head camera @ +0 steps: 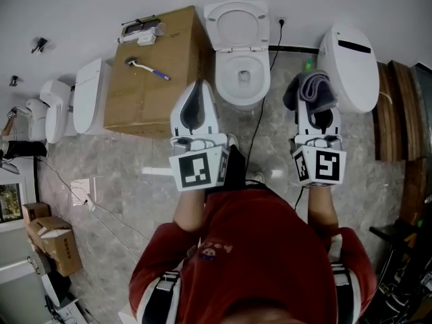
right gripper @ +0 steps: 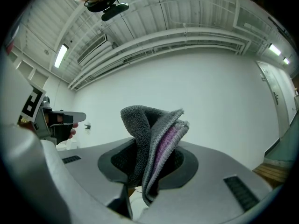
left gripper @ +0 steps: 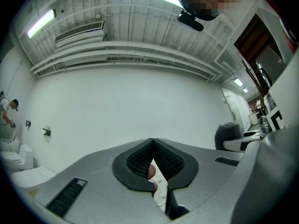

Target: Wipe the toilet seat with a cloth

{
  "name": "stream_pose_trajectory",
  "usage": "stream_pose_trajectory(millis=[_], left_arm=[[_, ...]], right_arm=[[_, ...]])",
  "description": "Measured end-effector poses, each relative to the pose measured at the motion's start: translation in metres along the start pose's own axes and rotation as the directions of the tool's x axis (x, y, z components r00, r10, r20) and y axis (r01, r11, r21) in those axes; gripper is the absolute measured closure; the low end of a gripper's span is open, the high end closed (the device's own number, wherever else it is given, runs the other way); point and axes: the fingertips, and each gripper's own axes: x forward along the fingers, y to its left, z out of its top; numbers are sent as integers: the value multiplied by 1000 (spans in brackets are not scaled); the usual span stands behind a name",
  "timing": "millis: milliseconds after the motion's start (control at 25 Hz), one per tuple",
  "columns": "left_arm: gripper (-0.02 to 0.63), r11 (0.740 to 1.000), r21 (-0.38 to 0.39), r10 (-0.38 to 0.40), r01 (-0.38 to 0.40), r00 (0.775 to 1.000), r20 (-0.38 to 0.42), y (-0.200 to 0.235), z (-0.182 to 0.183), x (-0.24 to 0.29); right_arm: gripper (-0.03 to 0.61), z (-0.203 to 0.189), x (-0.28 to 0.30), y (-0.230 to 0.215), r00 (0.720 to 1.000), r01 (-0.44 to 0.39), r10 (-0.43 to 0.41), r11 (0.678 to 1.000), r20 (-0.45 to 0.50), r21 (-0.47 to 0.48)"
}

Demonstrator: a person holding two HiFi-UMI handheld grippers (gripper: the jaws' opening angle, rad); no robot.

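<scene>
A white-walled room with a grey marbled tile floor (head camera: 135, 174) holds several toilets. The cloth (right gripper: 152, 139), a grey looped-pile towel with a purple inner face, is folded and pinched in the clenched right hand-held gripper (head camera: 317, 119), its free fold standing above the jaws. It looks soft, light and limp, so a grip across the bunched fold should hold, though a loose edge may flop. Ahead lies the toilet seat (head camera: 241, 98), a smooth, hard, glossy white ring with its lid (head camera: 236, 24) raised against the wall. The left hand-held gripper (left gripper: 153, 141) is closed tight on nothing. Left of the toilet stands a cardboard box (head camera: 155, 93) carrying a brush (head camera: 143, 66).
</scene>
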Motion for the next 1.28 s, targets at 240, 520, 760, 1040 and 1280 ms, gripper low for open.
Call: stream_pose_trajectory(millis=[240,520,760,1040,1280], left_arm=[[601,1000,-16,-15,16,1000,10,18,-19,42],[601,999,-44,-25,25,1000,11,56,-44,113],[601,996,-79,-38,37,999,-2,100,-70,176],[601,991,-123,-59,55,998,-26,150,-101,241],[601,986,-147,-84,77,995,-46,177,-129,283]], right_arm=[[477,-12,44,2,1000,6,-6,1000,-9,-23],[477,-25,124,5,1000,16,-17,999,-23,-33],[477,-40,204,16,998,24,-27,999,-51,-44],[477,-58,286,32,996,33,-38,997,-86,-67],[477,-77,335,37,991,56,-65,995,-115,-79]])
